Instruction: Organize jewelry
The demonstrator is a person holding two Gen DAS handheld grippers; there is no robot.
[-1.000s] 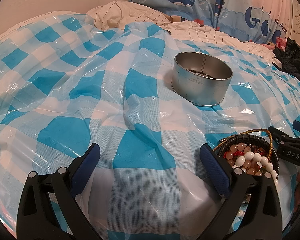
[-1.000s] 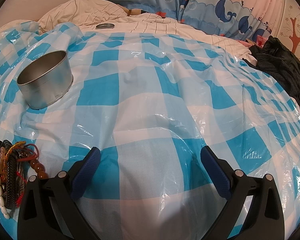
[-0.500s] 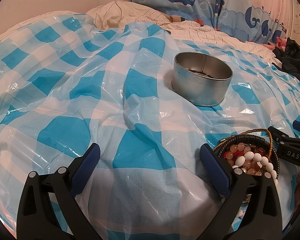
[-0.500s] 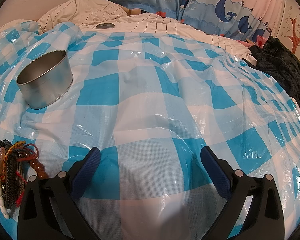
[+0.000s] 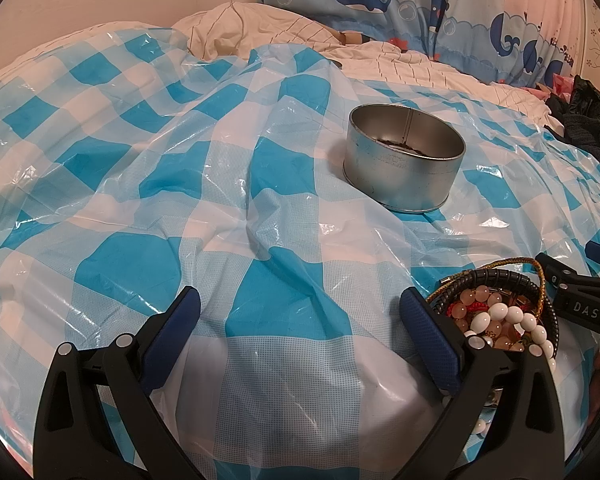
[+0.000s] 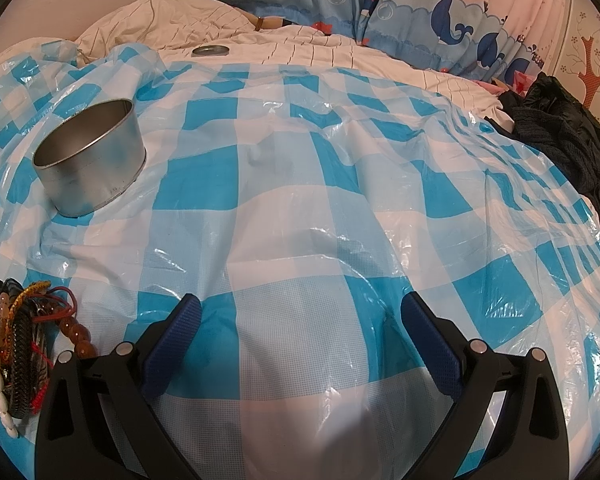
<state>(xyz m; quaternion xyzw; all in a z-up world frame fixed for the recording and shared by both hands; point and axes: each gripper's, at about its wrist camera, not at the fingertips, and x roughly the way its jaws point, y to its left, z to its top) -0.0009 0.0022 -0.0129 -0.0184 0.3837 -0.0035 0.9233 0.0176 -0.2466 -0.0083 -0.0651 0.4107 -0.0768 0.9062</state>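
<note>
Both grippers are spread wide and hold nothing. The left gripper (image 5: 300,332) hangs low over the sheet (image 5: 148,184), and the bracelets (image 5: 500,312) lie in a heap just beside its right finger, partly behind it. The right gripper (image 6: 302,336) hangs over bare sheet, with the same heap (image 6: 16,340) to its left, near the left edge of its view. The heap sits between the two tools, on the near part of the sheet. The tin (image 5: 404,160) stands further back, well apart from the heap, upright and open; something dark lies at its bottom, but I cannot tell what.

I think no bracelet is picked yet. The risks: the bracelets are tangled, so taking one may drag the others along and scatter them. The round beads are smooth and can slip from the pads. The sheet is thin, glossy plastic with many wrinkles, on a soft bed, so a finger pressing down can catch the film or sink. The tin is light metal with a thin rim, and a push may tip it on this soft ground.

The heap mixes white oval beads, amber round beads, a black braided band and red and gold cords
</note>
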